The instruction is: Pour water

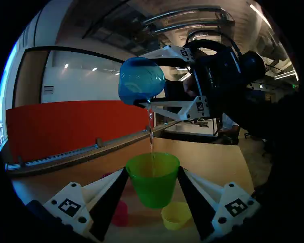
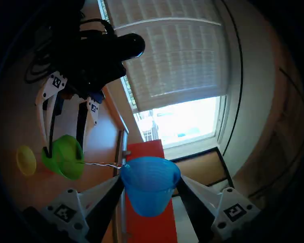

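The left gripper (image 1: 153,170) has both fingers pressed on the sides of a green plastic cup (image 1: 153,187), holding it upright above the wooden table (image 1: 208,158). A thin water stream (image 1: 151,133) drops into the cup near the middle of its mouth. Above it the right gripper (image 1: 146,79) clamps a blue plastic cup (image 1: 140,81), tipped so its lip faces down.

Pouring is under way, and I judge it calls for a steady, shallow tilt. The blue lip should sit directly over the green mouth, and the green cup should be level; a sharper tip could throw the stream past the far rim.

The water level in the green cup is probably low, though its tinted wall hides it. On the table below, a small yellow cup (image 1: 175,215) looks empty, and a pink cup (image 1: 120,213) is partly hidden behind a finger.
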